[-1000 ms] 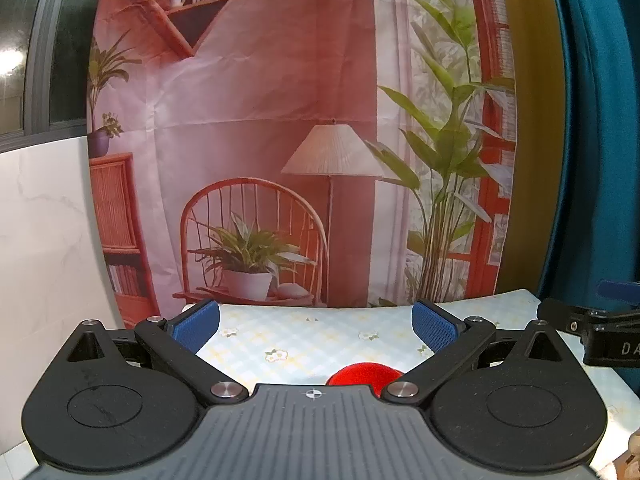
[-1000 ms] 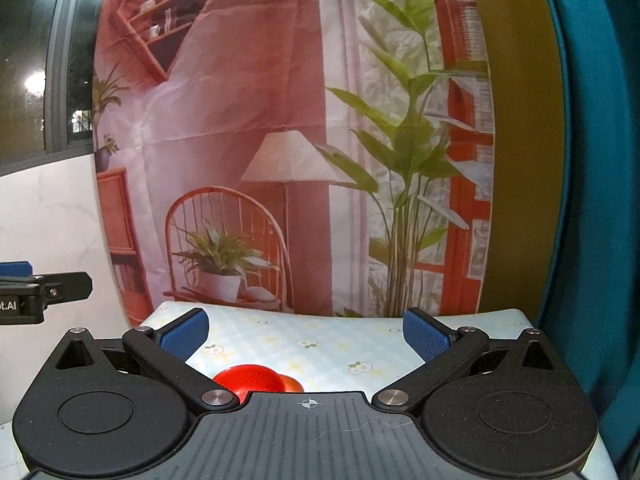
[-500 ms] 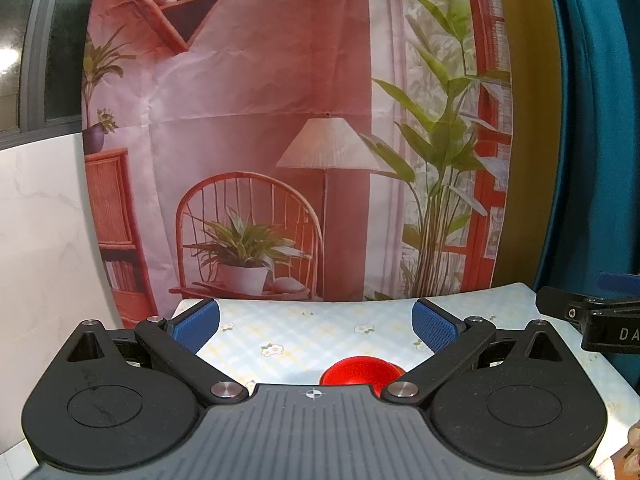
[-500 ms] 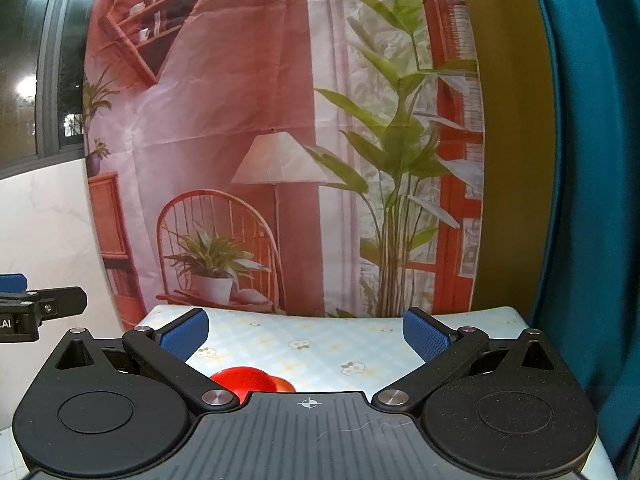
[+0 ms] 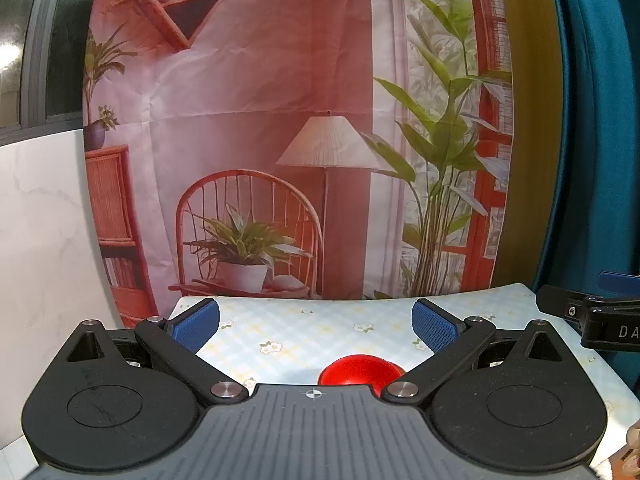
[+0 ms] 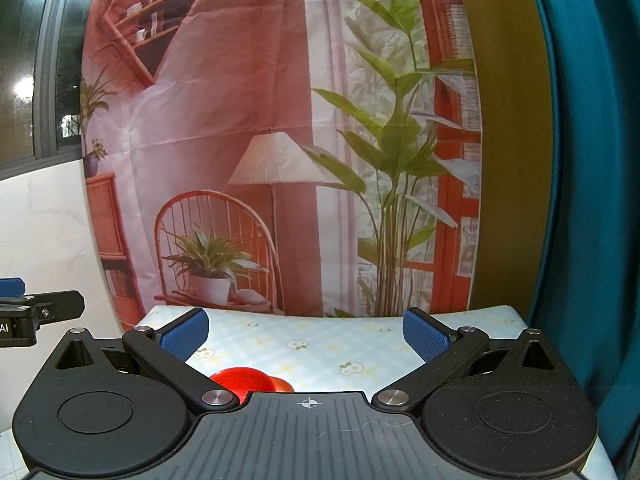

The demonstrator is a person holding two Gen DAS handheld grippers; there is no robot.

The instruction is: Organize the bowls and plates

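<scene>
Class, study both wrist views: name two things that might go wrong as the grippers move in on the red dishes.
1. The red bowl is half hidden behind the left gripper body, so its open fingers may close blind and clip the rim.
2. In the right view a second orange-red dish touches or overlaps the bowl; lifting one might drag the other across the tablecloth.

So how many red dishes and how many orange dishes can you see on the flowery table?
Red bowl: 1
Orange dish, peeking out behind the red one in the right wrist view: 1
Total: 2
The grippers hide the near part of the table, so more dishes could be out of sight.
</scene>
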